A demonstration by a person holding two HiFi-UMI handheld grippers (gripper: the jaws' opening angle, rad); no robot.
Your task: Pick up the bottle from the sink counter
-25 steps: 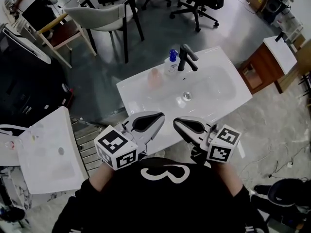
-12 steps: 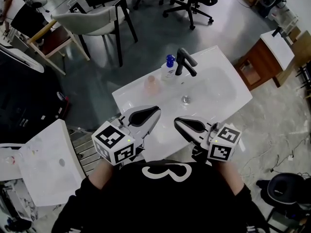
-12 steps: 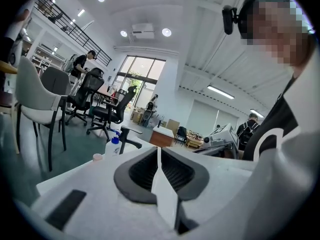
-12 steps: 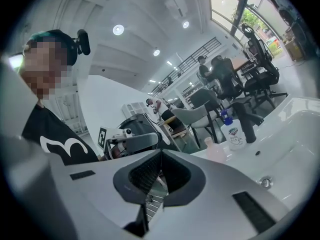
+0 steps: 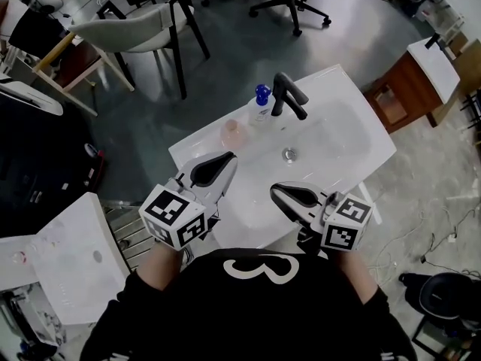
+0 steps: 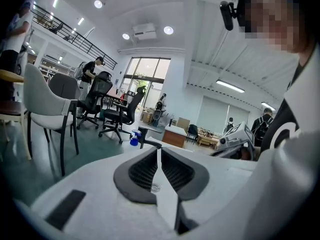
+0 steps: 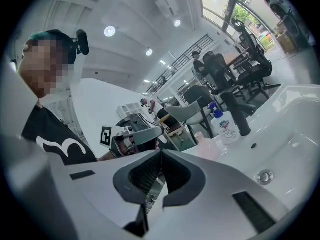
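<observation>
One bottle (image 5: 261,105), clear with a blue pump top, stands upright at the far edge of the white sink table (image 5: 197,150). It's well ahead of both your jaws, roughly between their two lines. The black faucet (image 5: 288,95) is just beside it on the side of your right jaws; touching or not, can't tell. A pale pink cup (image 5: 231,132) stands near it on the other side, between the bottle and your left jaws. The drain (image 5: 289,154) lies in the basin, ahead of your right jaws. On your left gripper (image 5: 223,162) the jaws are closed tight with nothing between them, tips over the table's near left part, cup just ahead. On your right gripper (image 5: 276,192) the jaws are also closed and empty, tips over the near rim. Both are well apart from the bottle.
</observation>
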